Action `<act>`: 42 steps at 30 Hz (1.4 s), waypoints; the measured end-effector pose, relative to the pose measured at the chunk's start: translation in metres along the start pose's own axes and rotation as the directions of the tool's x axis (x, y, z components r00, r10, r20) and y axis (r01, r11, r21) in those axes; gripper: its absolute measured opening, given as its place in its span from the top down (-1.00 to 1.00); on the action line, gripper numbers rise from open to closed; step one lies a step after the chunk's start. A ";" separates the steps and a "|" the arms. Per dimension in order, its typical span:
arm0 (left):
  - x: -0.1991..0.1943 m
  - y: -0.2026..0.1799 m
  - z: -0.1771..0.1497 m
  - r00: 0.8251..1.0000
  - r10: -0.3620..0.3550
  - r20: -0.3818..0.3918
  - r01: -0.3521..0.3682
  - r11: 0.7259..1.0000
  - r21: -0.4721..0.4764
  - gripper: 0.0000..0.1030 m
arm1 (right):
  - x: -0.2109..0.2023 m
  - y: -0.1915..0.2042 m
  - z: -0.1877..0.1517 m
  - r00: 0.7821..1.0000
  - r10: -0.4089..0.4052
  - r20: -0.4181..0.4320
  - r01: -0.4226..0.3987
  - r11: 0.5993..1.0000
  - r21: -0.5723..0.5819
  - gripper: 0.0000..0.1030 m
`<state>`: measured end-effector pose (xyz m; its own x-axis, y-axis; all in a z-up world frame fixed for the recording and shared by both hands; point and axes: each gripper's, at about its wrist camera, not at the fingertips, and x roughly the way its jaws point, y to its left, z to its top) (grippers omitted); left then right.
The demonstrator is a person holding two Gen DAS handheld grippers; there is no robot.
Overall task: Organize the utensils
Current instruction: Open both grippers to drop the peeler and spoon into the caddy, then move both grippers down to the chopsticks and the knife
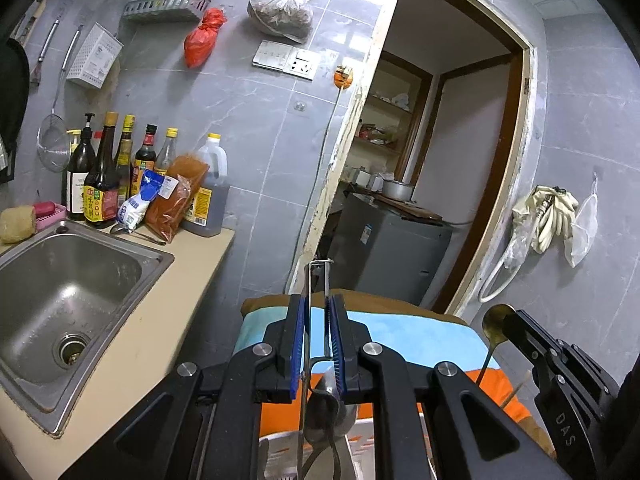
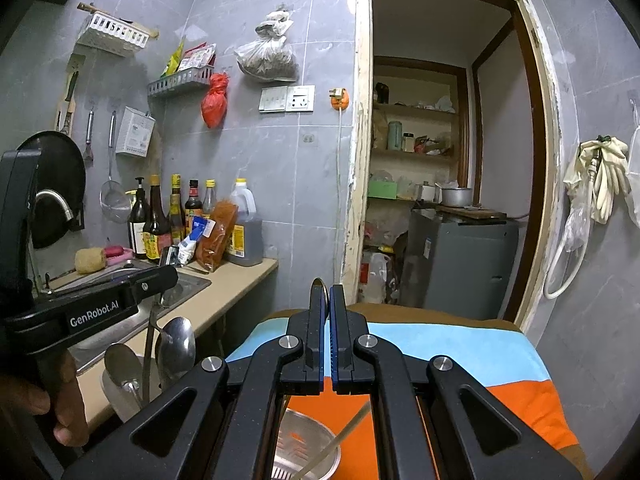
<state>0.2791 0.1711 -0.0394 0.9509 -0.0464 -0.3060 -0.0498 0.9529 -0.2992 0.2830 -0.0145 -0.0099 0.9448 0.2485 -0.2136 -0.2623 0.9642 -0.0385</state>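
Striped cloth (image 2: 460,344), spoon (image 2: 320,285) perhaps gripper-hidden (image 2: 329,308)

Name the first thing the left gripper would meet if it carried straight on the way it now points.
Probably the cloth-covered table just ahead and below the left gripper, which is shut on a thin metal utensil handle and points slightly downward. Beyond that lies the open doorway; depth is hard to judge.

The lower ends of the metal utensils (image 1: 320,408) were cut off by the left view's bottom edge. The gold spoon (image 1: 494,322) handle was hidden behind the left gripper (image 1: 319,336) arm. The metal bowl (image 2: 308,452) was largely masked by the right gripper (image 2: 329,320).
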 end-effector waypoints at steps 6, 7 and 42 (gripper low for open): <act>-0.009 0.000 -0.003 0.998 -0.032 -0.057 0.033 0.999 0.008 0.66 | -0.004 -0.008 -0.002 0.999 0.041 -0.033 -0.039 0.999 0.038 0.89; -0.011 0.000 -0.003 0.997 -0.039 -0.071 0.039 0.999 0.008 0.60 | -0.006 -0.010 -0.002 0.998 0.045 -0.039 -0.043 0.998 0.048 0.86; -0.102 -0.169 0.010 0.991 -0.055 0.124 0.029 0.980 0.199 -0.98 | -0.147 -0.182 0.061 0.972 -0.218 0.087 0.213 0.975 0.057 -0.97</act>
<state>0.1934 0.0177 0.0510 0.9826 -0.0610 -0.1752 0.0398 0.9917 -0.1221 0.2039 -0.2203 0.0885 0.9926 0.0398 -0.1146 -0.0432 0.9987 -0.0273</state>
